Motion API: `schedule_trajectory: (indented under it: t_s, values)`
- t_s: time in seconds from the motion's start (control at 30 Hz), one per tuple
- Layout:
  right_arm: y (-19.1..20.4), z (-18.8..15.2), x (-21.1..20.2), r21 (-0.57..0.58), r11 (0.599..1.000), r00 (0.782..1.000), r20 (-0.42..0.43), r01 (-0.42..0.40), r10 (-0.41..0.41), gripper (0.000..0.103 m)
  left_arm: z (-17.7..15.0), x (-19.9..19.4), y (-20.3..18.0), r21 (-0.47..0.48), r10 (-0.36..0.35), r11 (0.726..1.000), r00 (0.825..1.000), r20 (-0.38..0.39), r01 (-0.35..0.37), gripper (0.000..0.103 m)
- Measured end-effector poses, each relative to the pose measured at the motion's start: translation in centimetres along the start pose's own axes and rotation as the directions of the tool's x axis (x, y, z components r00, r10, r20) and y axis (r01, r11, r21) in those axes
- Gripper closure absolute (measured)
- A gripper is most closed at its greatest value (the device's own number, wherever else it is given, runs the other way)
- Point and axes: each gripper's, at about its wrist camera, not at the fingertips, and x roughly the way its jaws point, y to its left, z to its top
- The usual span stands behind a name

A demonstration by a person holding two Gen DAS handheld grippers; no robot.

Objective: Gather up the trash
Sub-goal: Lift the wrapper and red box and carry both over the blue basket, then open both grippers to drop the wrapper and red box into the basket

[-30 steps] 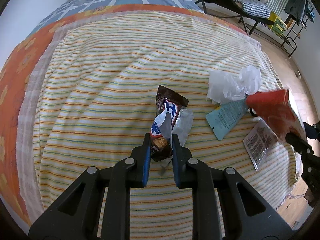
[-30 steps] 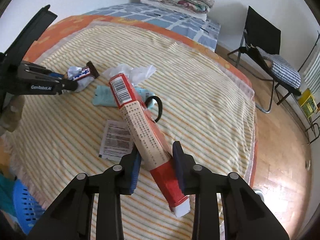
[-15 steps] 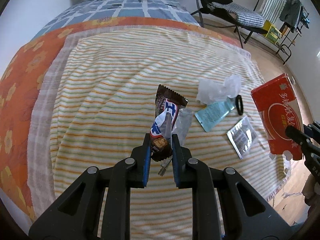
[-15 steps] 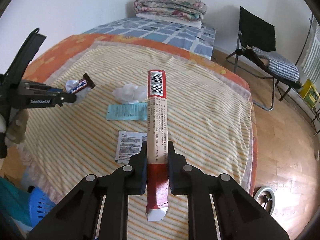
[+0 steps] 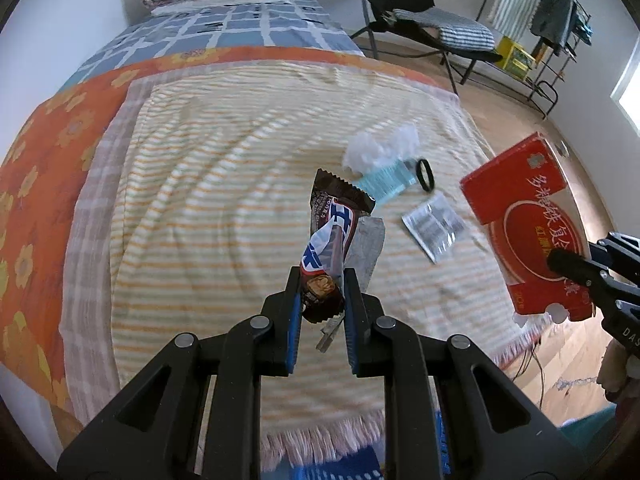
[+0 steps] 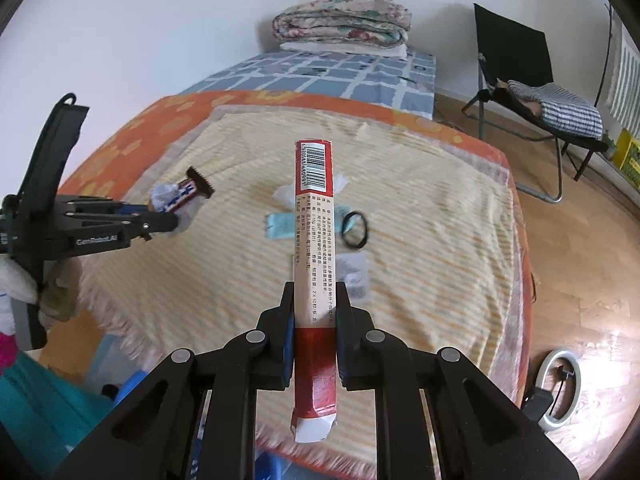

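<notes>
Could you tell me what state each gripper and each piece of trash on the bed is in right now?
left gripper: shut on the candy wrapper, lifted off the bed.
candy wrapper: crumpled, held in the air.
right gripper: shut on the red box.
red box: held clear of the bed, lower flap open.
white tissue: crumpled, lying on the striped blanket.
blue packet: flat on the blanket.
silver sachet: flat on the blanket.
black hair tie: lying on the blanket.

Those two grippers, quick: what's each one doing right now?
Left gripper: closed on the candy wrapper, lifted off the bed.
Right gripper: closed on the red box, held up.
</notes>
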Motion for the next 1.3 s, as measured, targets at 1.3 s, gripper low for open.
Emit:
schedule_trajectory:
  t_s: [1.3]
  values:
    - [9.6, -15.6, -2.9, -0.018, 0.983, 0.976, -0.127, -0.183, 0.179, 0.088, -18.5, -1.5, -4.2, 0.119, -0.063, 0.989, 0.978, -0.199, 0.088, 0.086]
